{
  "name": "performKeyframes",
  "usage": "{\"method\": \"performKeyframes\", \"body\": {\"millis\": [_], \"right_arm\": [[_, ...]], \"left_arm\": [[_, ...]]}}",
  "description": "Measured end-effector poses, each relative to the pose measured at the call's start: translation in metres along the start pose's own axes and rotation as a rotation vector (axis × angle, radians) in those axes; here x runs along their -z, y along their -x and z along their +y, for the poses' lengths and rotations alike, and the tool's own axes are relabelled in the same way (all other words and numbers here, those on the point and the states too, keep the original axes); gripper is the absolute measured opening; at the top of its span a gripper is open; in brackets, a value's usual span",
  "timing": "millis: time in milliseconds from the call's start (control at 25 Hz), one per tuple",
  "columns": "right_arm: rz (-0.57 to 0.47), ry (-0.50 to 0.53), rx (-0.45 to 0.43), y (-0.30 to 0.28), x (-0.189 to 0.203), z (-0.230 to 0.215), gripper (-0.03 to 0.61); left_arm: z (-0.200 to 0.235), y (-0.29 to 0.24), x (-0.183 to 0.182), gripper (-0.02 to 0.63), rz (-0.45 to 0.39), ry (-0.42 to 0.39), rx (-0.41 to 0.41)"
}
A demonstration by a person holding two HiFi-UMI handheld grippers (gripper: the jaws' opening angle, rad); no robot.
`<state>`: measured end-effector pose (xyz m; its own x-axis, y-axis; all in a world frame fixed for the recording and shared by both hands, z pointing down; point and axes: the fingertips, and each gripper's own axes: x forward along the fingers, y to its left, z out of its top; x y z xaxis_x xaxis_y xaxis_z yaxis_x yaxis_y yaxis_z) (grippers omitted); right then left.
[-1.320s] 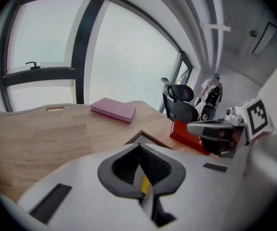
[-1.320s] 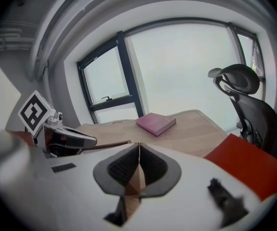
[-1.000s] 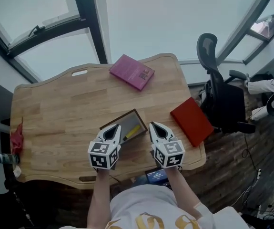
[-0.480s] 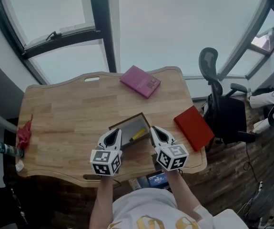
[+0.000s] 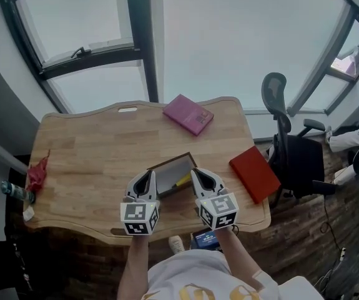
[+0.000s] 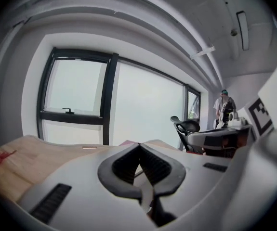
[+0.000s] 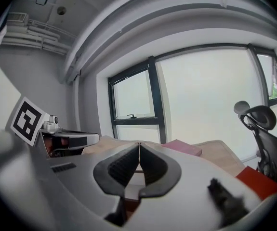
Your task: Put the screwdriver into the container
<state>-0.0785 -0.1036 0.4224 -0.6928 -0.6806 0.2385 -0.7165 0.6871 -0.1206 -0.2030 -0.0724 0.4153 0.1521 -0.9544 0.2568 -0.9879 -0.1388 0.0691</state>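
Screwdriver (image 5: 181, 180), yellow handle, lying in container (image 5: 170, 161), left tool (image 5: 148, 173), right tool (image 5: 195, 172), both closed, empty

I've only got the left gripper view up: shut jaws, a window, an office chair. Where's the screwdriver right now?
Observer: In the head view the screwdriver lies inside the container on the table.
Operator: And the right gripper, is it carrying anything?
Observer: No. The right gripper is shut with nothing between its jaws.
Operator: Where are the two grippers relative to the container?
Observer: From the head view, the left gripper and the right gripper flank the container's near side, one at each corner, both pointing away from the person.
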Motion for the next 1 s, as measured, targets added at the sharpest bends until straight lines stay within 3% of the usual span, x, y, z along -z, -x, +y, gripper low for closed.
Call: {"method": "performKeyframes", "body": {"millis": [200, 560, 1000], "right_arm": [[0.002, 0.01, 0.002, -0.001, -0.002, -0.008, 0.031], [-0.009, 0.041, -0.059, 0.011, -0.022, -0.014, 0.031], [-0.014, 0.12, -0.103, 0.032, -0.007, -0.005, 0.031]], "left_arm": [[0.002, 0.003, -0.01, 0.014, -0.019, -0.037, -0.058], [-0.011, 0.018, -0.026, 0.014, -0.028, 0.002, -0.147], [-0.029, 0.042, -0.005, 0.014, -0.031, 0.006, -0.241]]}}
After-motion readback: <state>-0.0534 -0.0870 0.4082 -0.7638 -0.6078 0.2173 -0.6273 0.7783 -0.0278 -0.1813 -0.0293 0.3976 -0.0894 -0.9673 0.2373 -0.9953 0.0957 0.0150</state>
